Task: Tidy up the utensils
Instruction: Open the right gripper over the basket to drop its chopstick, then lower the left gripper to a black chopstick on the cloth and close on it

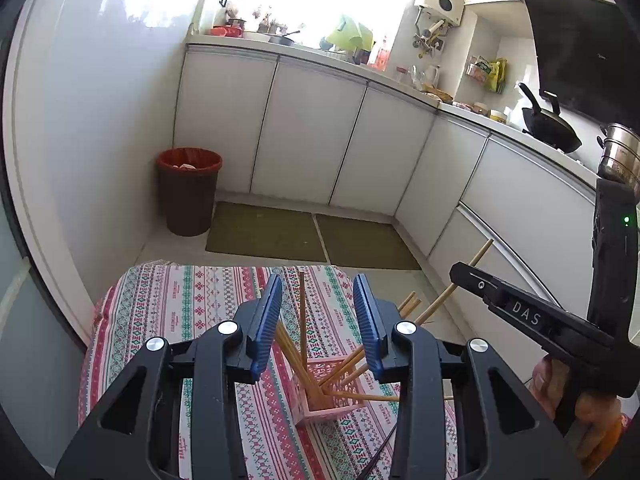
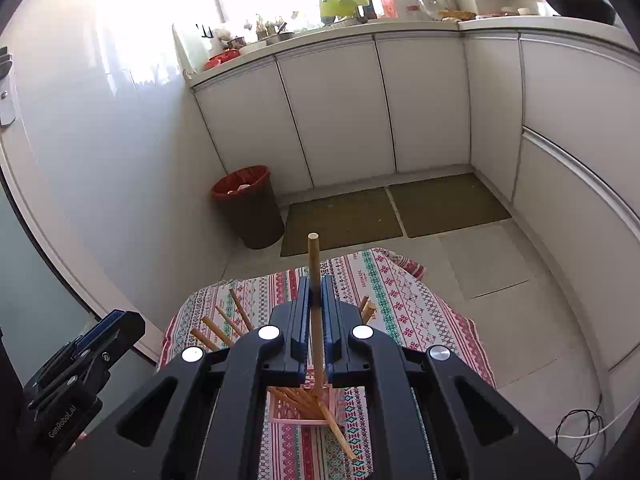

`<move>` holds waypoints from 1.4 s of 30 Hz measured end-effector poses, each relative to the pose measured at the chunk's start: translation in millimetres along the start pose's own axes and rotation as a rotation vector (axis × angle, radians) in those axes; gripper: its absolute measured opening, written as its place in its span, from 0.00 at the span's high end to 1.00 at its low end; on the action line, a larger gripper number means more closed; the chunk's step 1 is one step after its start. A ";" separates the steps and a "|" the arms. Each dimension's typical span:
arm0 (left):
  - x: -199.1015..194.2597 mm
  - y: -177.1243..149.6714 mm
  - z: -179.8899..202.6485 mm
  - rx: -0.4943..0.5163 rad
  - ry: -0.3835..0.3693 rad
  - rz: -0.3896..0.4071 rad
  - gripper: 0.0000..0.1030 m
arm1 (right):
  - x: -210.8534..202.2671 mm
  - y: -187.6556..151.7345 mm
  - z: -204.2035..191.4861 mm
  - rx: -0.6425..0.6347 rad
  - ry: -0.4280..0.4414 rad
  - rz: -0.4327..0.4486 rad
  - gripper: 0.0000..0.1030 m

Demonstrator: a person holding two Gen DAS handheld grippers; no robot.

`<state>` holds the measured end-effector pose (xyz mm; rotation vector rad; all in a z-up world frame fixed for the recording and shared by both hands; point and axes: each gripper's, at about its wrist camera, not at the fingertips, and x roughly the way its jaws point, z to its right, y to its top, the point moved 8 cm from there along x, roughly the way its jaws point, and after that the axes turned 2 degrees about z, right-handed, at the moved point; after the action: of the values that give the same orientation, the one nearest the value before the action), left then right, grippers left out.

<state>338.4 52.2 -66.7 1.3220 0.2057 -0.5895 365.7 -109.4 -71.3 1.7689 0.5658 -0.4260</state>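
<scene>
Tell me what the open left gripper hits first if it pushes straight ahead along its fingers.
Probably the upright chopstick standing between the left gripper fingers, rising from the pink basket; beyond it lies the patterned tablecloth. Depth is uncertain.

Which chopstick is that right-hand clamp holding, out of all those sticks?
Find the patterned tablecloth, then the pink basket on it, full of leaning chopsticks. The held chopstick rises through the shut right gripper above the basket. It alone stands nearly upright and clamped; the others splay outward.
</scene>
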 end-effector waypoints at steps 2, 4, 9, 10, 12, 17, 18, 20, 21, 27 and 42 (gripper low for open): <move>0.0 -0.7 -0.6 0.001 0.001 -0.002 0.65 | 2.2 -2.2 -3.0 -0.011 0.011 -0.008 0.94; -0.9 -1.6 -1.4 0.005 0.003 -0.003 0.65 | 2.7 -5.3 -6.4 -0.023 0.015 -0.018 0.91; -7.8 -0.9 0.8 0.015 0.008 -0.001 0.61 | -7.5 -5.4 -7.7 -0.030 0.011 -0.012 0.90; -10.0 -1.2 1.7 0.018 0.009 0.000 0.58 | -10.6 -5.2 -6.9 -0.026 0.010 -0.012 0.90; -14.0 -2.2 3.8 0.025 0.010 -0.002 0.56 | -16.9 -5.2 -4.9 -0.023 0.005 -0.011 0.90; -23.3 -10.9 15.0 0.058 0.021 -0.028 0.41 | -37.6 -9.2 2.2 -0.010 -0.006 0.000 0.62; -24.9 -13.4 17.4 0.063 0.021 -0.034 0.32 | -43.6 -11.2 4.6 0.002 -0.007 0.007 0.51; -31.5 -20.8 21.8 0.070 0.035 -0.035 0.16 | -55.5 -15.5 11.0 0.020 -0.023 0.025 0.38; -34.5 -23.8 23.0 0.072 0.041 -0.033 0.07 | -61.6 -17.9 15.4 0.032 -0.035 0.037 0.26; -30.3 -62.5 26.7 0.121 0.057 -0.147 0.07 | -89.5 -47.0 52.2 0.055 -0.124 0.063 0.07; 23.2 -266.5 137.7 0.525 -0.064 -0.548 0.07 | -83.0 -214.3 268.5 0.588 -0.340 -0.201 0.07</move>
<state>195.3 -118.9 -268.6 1.7604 0.3837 -1.2066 175.5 -336.1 -264.5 2.1322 0.3962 -1.0981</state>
